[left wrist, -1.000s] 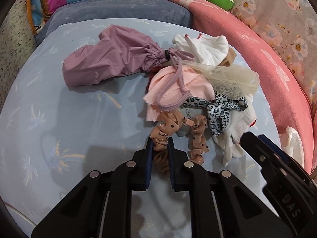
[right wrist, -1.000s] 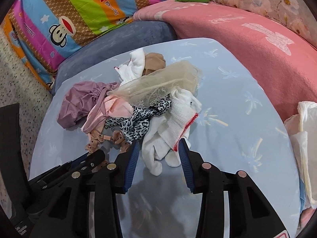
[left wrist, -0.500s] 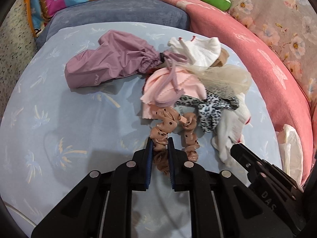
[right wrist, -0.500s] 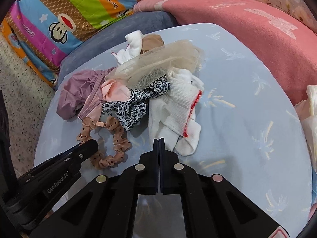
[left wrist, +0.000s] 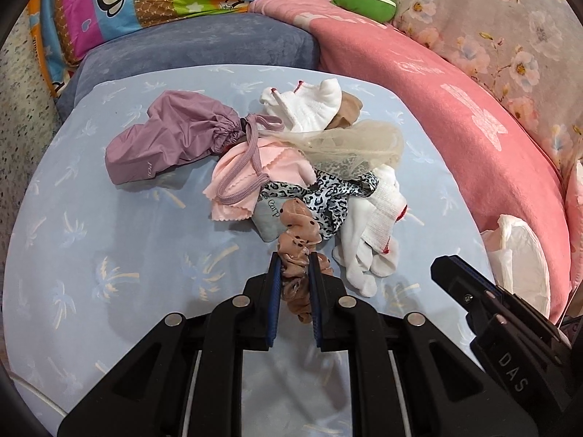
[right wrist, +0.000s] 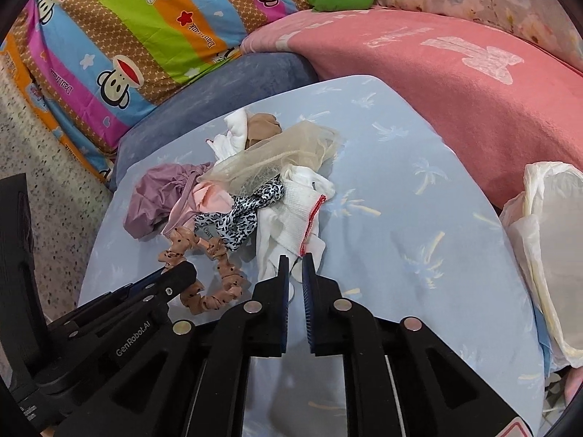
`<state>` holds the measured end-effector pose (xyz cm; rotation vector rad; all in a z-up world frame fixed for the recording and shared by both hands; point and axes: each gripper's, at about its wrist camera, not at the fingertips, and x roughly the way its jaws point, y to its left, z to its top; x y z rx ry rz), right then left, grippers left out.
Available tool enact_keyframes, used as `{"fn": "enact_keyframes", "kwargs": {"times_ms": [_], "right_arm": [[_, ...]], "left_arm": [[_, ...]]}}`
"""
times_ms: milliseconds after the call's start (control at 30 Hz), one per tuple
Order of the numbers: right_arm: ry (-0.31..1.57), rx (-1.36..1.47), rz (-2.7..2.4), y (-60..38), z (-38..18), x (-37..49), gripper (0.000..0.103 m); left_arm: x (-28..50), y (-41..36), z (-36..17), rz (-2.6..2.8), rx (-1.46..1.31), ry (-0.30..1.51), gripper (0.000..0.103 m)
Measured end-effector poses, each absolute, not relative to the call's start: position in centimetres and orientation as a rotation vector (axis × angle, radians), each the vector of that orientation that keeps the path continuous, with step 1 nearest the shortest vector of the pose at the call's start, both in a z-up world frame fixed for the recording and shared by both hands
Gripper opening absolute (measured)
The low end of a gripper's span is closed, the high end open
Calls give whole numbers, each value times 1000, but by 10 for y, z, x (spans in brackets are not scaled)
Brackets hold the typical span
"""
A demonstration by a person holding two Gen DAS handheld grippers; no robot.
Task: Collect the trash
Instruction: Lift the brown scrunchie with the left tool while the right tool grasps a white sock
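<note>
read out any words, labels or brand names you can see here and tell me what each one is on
"GenRobot.AI": side of the left gripper
"DAS": side of the right gripper
"Paul Frank", upside down: striped monkey bedding
"Carp", cut off: grey tag in the clothes pile
Pouch print and pink blanket lettering: unreadable

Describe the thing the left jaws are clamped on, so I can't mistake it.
On the pale blue cover, look at the near edge of the fabric pile. The tan scrunchie sits there: a ruffled loop with dark dots, unlike the leopard-print cloth and white socks beside it.
</note>
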<state>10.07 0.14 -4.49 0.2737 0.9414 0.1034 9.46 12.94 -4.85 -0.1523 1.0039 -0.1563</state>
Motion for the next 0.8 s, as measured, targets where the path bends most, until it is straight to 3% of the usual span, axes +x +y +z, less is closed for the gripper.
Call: {"fn": "enact_keyframes", "kwargs": {"times_ms": [167, 667, 700, 767, 800], "right_arm": [[974, 253, 124, 15, -56, 112, 23], [1048, 236, 138, 44, -93, 152, 24], [1057, 233, 137, 44, -96, 153, 23], [1067, 234, 131, 44, -101, 153, 6], [1066, 239, 135, 43, -101, 152, 6]], "left_arm": [[97, 134, -48, -135, -167, 1005, 14], [110, 153, -63, -114, -201, 1037, 14], [111, 153, -64, -115, -202, 1039, 14], [111, 153, -65, -115, -203, 1043, 14], [110, 153, -64, -117, -202, 1044, 14]]}}
